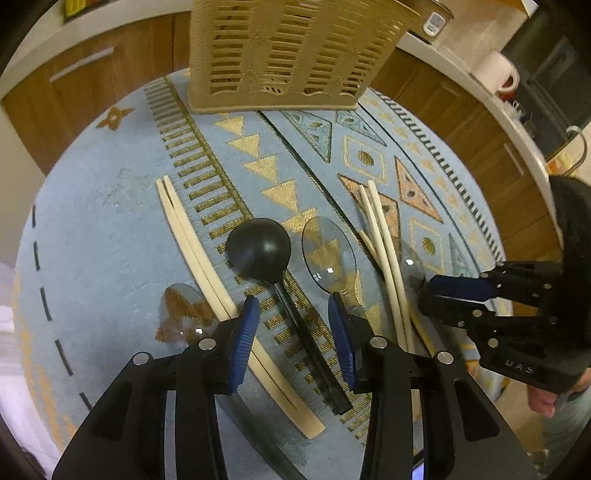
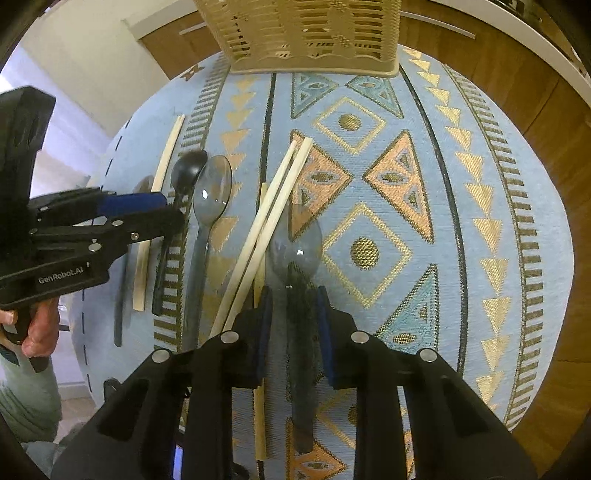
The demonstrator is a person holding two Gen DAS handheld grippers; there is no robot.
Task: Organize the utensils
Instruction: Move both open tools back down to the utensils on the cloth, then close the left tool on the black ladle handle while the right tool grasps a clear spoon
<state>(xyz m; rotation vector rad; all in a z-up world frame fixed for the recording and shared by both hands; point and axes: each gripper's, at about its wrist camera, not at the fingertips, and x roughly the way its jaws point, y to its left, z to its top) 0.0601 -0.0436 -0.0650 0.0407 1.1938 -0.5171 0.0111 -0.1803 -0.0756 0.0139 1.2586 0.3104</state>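
Here the left gripper point(image 1: 291, 302) fingers straddle the black plastic ladle-spoon's point(image 1: 258, 245) handle without touching, while the right gripper point(image 2: 293, 295) fingers straddle a clear plastic spoon's point(image 2: 295, 243) handle; contact unclear.

We record, on the blue patterned cloth point(image 2: 480, 184): our right gripper point(image 2: 293, 295) straddling a clear spoon's handle point(image 2: 301, 332), pads close beside it, contact uncertain; crossed chopsticks point(image 2: 266, 221) just left; a second clear spoon point(image 2: 212, 195); a black spoon point(image 2: 186, 170); our left gripper point(image 2: 162, 210) over it; a slatted beige basket point(image 2: 306, 33) at the far edge.
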